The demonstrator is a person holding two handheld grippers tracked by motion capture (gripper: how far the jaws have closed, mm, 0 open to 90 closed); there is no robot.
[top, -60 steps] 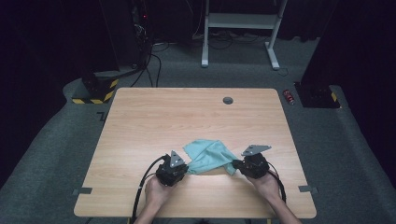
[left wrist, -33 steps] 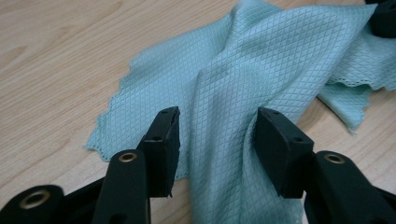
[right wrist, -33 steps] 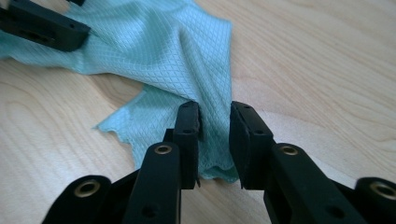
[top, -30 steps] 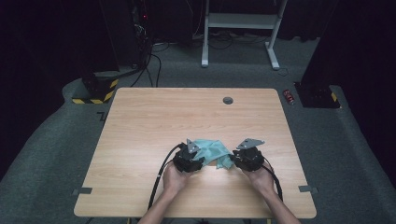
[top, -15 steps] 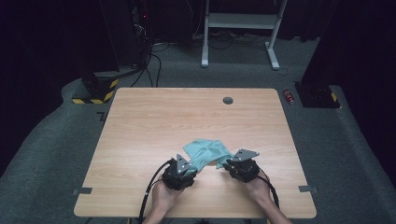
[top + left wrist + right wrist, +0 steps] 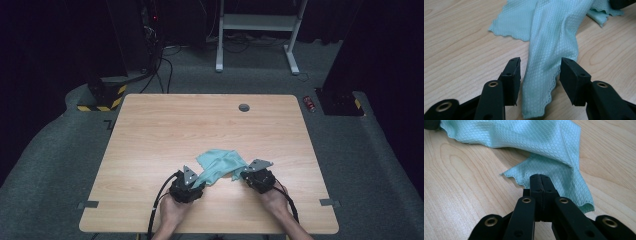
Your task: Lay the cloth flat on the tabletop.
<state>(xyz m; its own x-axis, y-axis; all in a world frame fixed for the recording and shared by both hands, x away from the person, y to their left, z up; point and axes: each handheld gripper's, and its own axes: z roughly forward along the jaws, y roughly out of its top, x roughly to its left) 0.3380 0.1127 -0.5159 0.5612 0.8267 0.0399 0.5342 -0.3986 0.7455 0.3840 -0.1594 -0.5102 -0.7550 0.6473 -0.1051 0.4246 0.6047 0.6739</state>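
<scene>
The teal cloth (image 6: 529, 142) is being pinched at its near edge by the just-closed right gripper (image 6: 541, 178) — the left gripper (image 6: 540, 71) is being held open, cloth lying loose between its jaws.

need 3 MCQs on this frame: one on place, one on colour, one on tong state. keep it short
1. Where does the cloth lie on the table?
A. far edge by the round hole
B. near side, between the two tongs
C. left corner

2. What colour is the cloth?
A. red
B. white
C. light teal

3. How do the left tongs stand?
A. jaws apart, a strip of cloth between them, pads off it
B. shut tight with nothing near
C. pointing away from the cloth

Key: 1 B, the high view shows it between the left tongs and the right tongs. 2 C, teal in all three views. 3 A, the left gripper view shows gaps on both sides of the strip.
</scene>
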